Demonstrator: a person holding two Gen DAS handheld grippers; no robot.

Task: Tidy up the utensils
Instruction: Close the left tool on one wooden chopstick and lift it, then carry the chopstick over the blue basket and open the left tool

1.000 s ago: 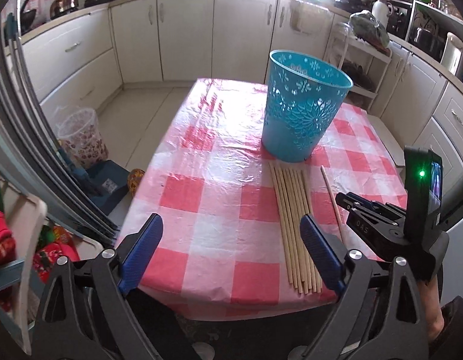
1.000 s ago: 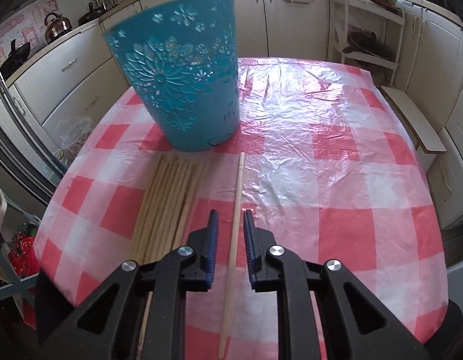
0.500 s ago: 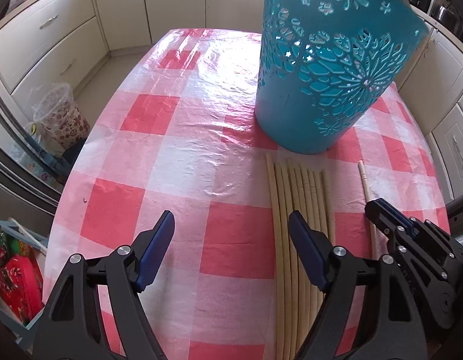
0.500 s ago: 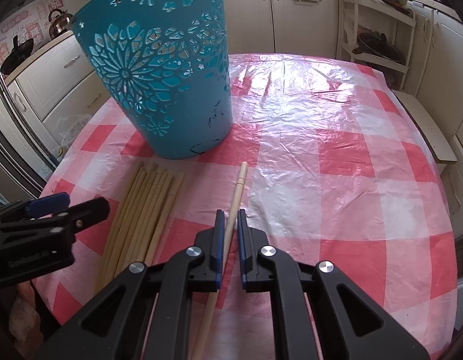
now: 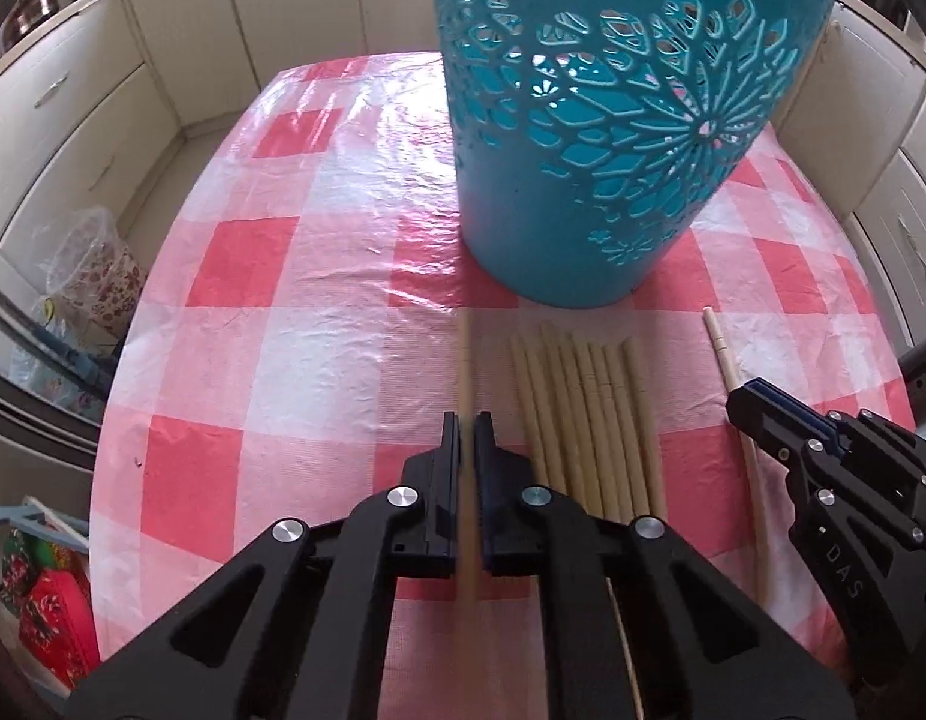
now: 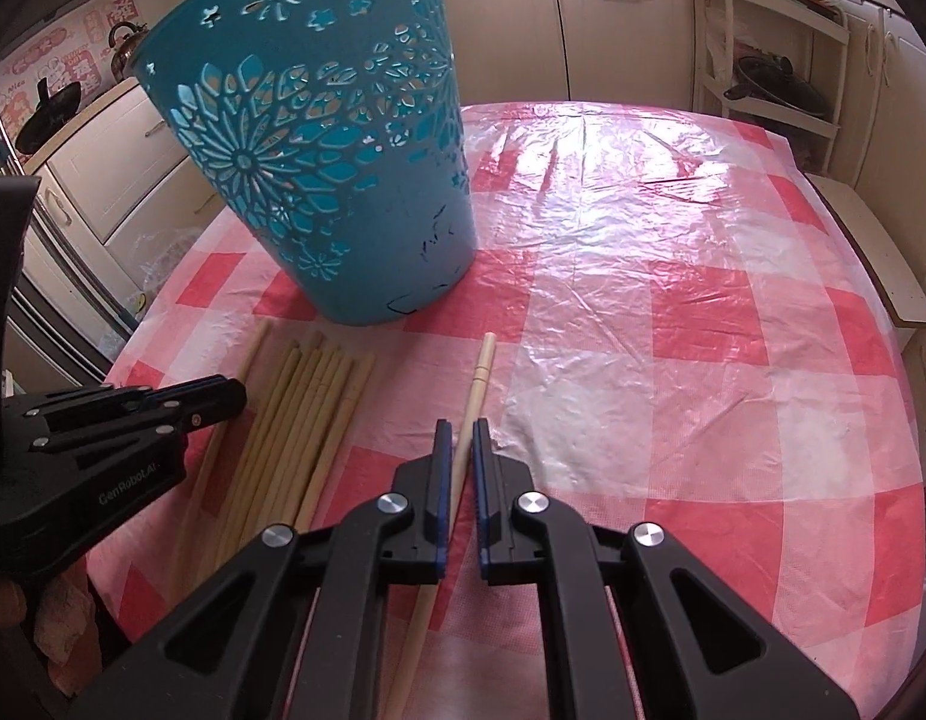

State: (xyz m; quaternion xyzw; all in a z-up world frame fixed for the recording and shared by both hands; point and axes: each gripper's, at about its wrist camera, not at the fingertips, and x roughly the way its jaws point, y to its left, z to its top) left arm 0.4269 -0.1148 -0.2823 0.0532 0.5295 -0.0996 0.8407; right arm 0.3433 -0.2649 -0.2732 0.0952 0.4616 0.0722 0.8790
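A teal openwork basket (image 5: 607, 120) stands upright on the red-and-white checked table (image 5: 319, 228); it also shows in the right wrist view (image 6: 331, 168). Several wooden chopsticks (image 5: 583, 420) lie side by side in front of it, also in the right wrist view (image 6: 301, 420). My left gripper (image 5: 466, 420) is shut on one chopstick (image 5: 465, 360), left of the bundle. My right gripper (image 6: 457, 426) is shut on a single chopstick (image 6: 478, 378) lying right of the bundle, seen in the left wrist view too (image 5: 724, 354).
Cream kitchen cabinets (image 5: 73, 120) surround the table. A plastic bag (image 5: 91, 276) and red items (image 5: 49, 618) sit on the floor left of the table. A shelf rack with pans (image 6: 775, 78) stands at the back right. A bench (image 6: 901, 288) runs along the right edge.
My left gripper moved forward toward the basket, then closed on the leftmost chopstick. My right gripper closed a little more on its single chopstick.
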